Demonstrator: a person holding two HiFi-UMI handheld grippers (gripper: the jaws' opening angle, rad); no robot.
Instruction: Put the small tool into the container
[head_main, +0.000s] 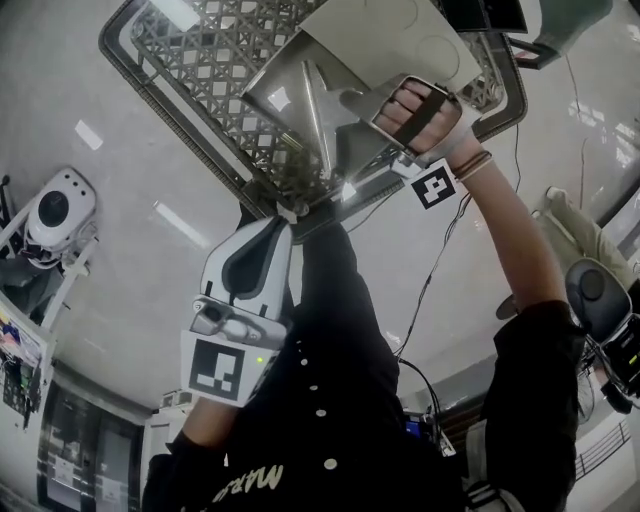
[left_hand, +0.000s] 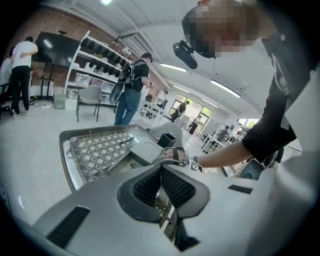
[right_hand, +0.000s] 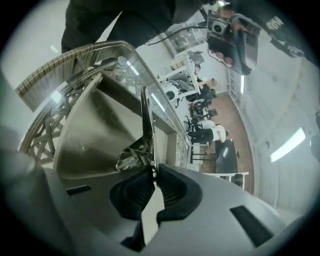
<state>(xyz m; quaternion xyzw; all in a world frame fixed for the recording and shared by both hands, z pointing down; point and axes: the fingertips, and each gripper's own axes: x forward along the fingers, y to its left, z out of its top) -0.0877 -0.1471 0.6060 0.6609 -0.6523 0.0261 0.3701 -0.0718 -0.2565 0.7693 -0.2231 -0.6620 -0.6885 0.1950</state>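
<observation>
A small metal spring tool (right_hand: 145, 125) is clamped between the jaws of my right gripper (right_hand: 151, 172). Its long blade reaches into the steel container (right_hand: 90, 130). In the head view the right gripper (head_main: 345, 103) is mostly hidden under the hand, at the near right edge of the container (head_main: 275, 90), and the tool (head_main: 318, 115) shows inside it. My left gripper (head_main: 283, 222) hangs just below the near rim of the tray (head_main: 120, 50). Its pads meet with nothing between them (left_hand: 161, 170).
The container sits on a lattice mat (left_hand: 100, 150) in the metal tray. A pale flat board (head_main: 390, 35) lies over its far side. A black cup (left_hand: 167, 140) stands behind. On the floor are a white device (head_main: 55, 210), cables (head_main: 430, 280) and a chair (head_main: 595, 290).
</observation>
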